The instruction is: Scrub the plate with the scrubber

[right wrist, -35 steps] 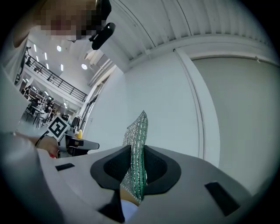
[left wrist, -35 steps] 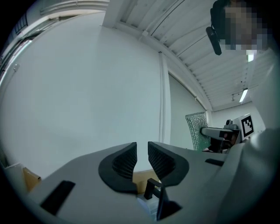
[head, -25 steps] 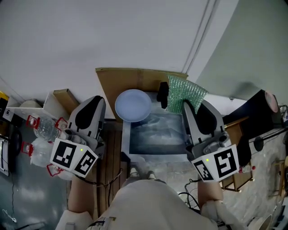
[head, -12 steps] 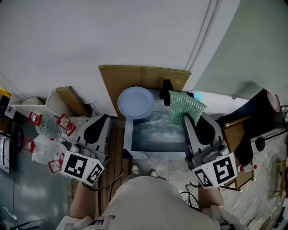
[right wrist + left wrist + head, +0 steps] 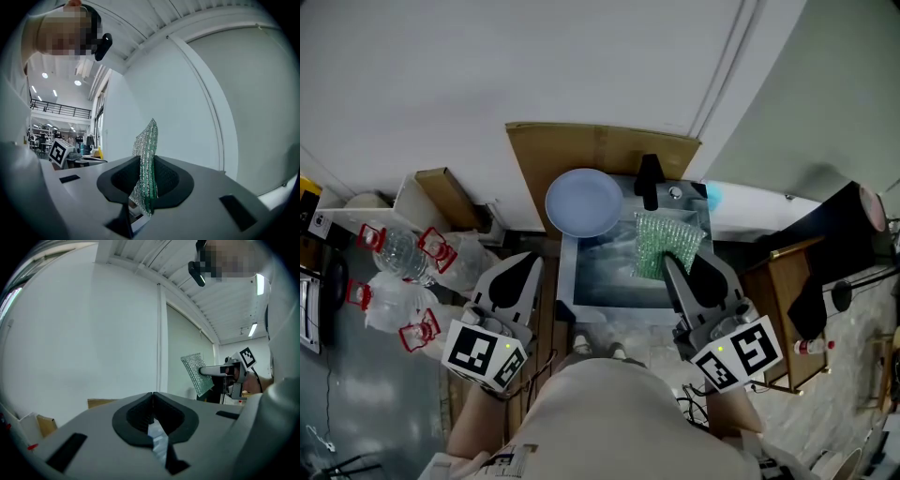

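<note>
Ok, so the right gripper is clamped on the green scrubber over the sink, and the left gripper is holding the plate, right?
Not the plate part. The left gripper view shows the left gripper shut with nothing in it. In the head view the plate rests at the back left corner of the sink, apart from it. The right gripper is clamped on the green scrubber over the sink.

1. The sink [image 5: 566, 286] is at the centre of the head view; clock directions run from it.
2. The plate [image 5: 583, 202] lies at 11 o'clock, over the sink's far left corner.
3. The faucet [image 5: 649, 180] stands at 12 o'clock, with a cardboard sheet [image 5: 600, 150] behind it.
4. The scrubber [image 5: 666, 244] hangs over the basin toward 2 o'clock, between the fingers [image 5: 174, 183] of the right gripper [image 5: 672, 264], which reaches in from 5 o'clock.
5. The left gripper [image 5: 528, 262] is at 8 o'clock, outside the sink.
6. Water bottles [image 5: 398, 267] lie at 9 o'clock, well apart.
</note>
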`<state>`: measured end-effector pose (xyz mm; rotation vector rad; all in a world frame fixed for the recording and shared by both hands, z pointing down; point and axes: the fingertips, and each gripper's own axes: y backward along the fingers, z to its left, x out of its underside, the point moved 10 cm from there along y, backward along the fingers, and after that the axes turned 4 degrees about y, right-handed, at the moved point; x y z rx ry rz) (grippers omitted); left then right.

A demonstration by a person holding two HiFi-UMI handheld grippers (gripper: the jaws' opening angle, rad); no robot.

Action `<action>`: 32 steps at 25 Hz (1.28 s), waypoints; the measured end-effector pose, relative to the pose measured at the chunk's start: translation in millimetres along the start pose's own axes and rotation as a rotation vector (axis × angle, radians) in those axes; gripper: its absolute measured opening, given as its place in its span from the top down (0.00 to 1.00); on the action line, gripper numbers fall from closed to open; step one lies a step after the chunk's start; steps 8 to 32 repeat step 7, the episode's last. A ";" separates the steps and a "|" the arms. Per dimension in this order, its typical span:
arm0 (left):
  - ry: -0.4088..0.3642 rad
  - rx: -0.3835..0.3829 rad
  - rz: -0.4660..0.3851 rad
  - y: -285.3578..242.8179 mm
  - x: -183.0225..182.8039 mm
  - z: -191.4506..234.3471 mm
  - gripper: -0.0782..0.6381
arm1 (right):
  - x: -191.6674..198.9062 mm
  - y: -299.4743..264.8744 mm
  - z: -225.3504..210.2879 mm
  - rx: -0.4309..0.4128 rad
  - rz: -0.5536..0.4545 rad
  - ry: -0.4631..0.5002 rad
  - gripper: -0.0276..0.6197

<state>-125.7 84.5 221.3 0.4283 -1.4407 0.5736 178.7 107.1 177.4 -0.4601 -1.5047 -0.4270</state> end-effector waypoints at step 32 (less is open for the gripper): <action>-0.011 0.018 -0.001 -0.1 -2.2 -4.7 0.86 | 0.7 -8.6 4.6 0.011 0.034 0.073 0.80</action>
